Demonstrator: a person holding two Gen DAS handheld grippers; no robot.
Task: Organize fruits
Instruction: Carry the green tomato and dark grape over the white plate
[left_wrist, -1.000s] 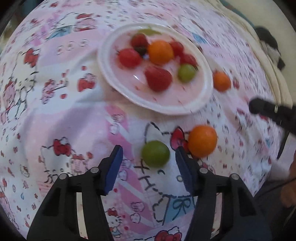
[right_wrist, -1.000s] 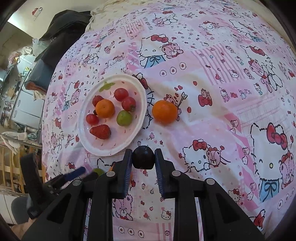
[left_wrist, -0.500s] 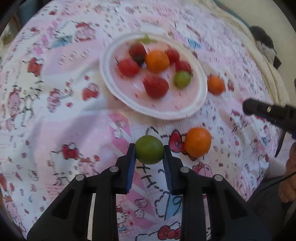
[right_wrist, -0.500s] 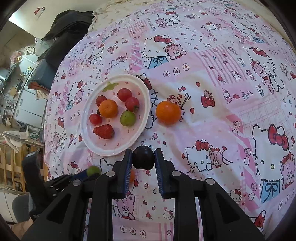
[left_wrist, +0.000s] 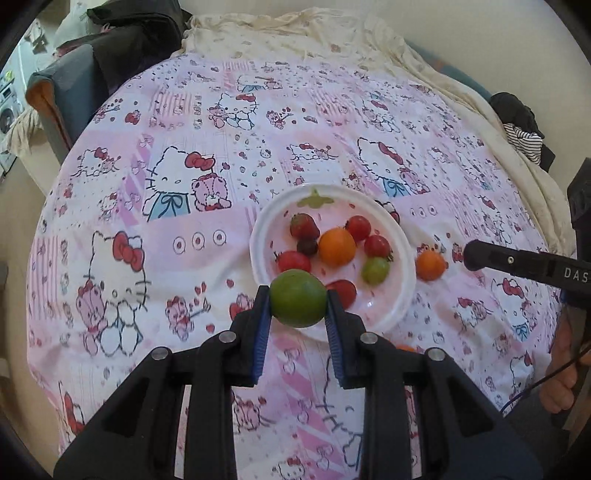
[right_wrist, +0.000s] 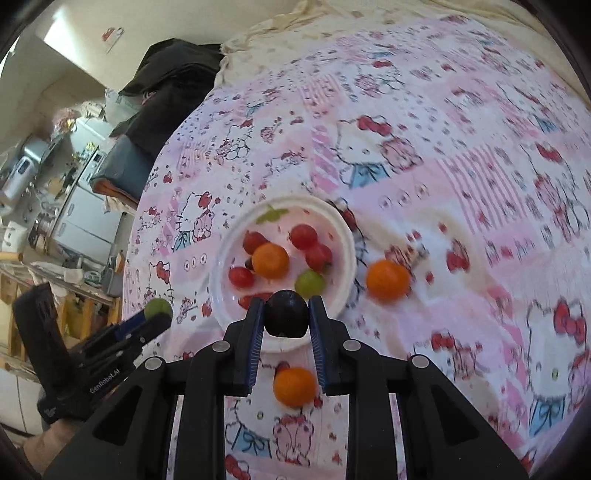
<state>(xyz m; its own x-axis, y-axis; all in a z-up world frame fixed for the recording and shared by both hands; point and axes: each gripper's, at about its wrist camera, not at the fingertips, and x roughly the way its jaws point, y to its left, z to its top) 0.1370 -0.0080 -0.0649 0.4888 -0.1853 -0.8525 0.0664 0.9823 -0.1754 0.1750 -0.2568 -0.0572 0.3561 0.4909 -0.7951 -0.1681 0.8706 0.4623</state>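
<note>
My left gripper (left_wrist: 298, 308) is shut on a green lime (left_wrist: 298, 303) and holds it above the near rim of the white plate (left_wrist: 404, 295). The plate carries an orange (left_wrist: 337, 246), a small green fruit (left_wrist: 375, 270), a strawberry (left_wrist: 303, 226) and several red tomatoes. My right gripper (right_wrist: 286, 317) is shut on a dark plum (right_wrist: 287, 313), also raised over the plate's (right_wrist: 347, 258) near edge. One orange (right_wrist: 388, 278) lies on the cloth right of the plate, another orange (right_wrist: 294, 386) sits below my right fingers. The left gripper with its lime (right_wrist: 158, 309) shows at the left of the right wrist view.
The plate rests on a pink cartoon-cat bedsheet (left_wrist: 184, 240) over a soft bed. Dark clothes (left_wrist: 136, 33) and a chair (left_wrist: 62, 92) stand at the far left. A cream blanket (left_wrist: 461, 92) borders the far edge. A person's hand (left_wrist: 561, 373) shows at the right.
The left gripper closed around the green lime and lifted it off the sheet toward the plate. The right gripper rose with the plum held throughout.
</note>
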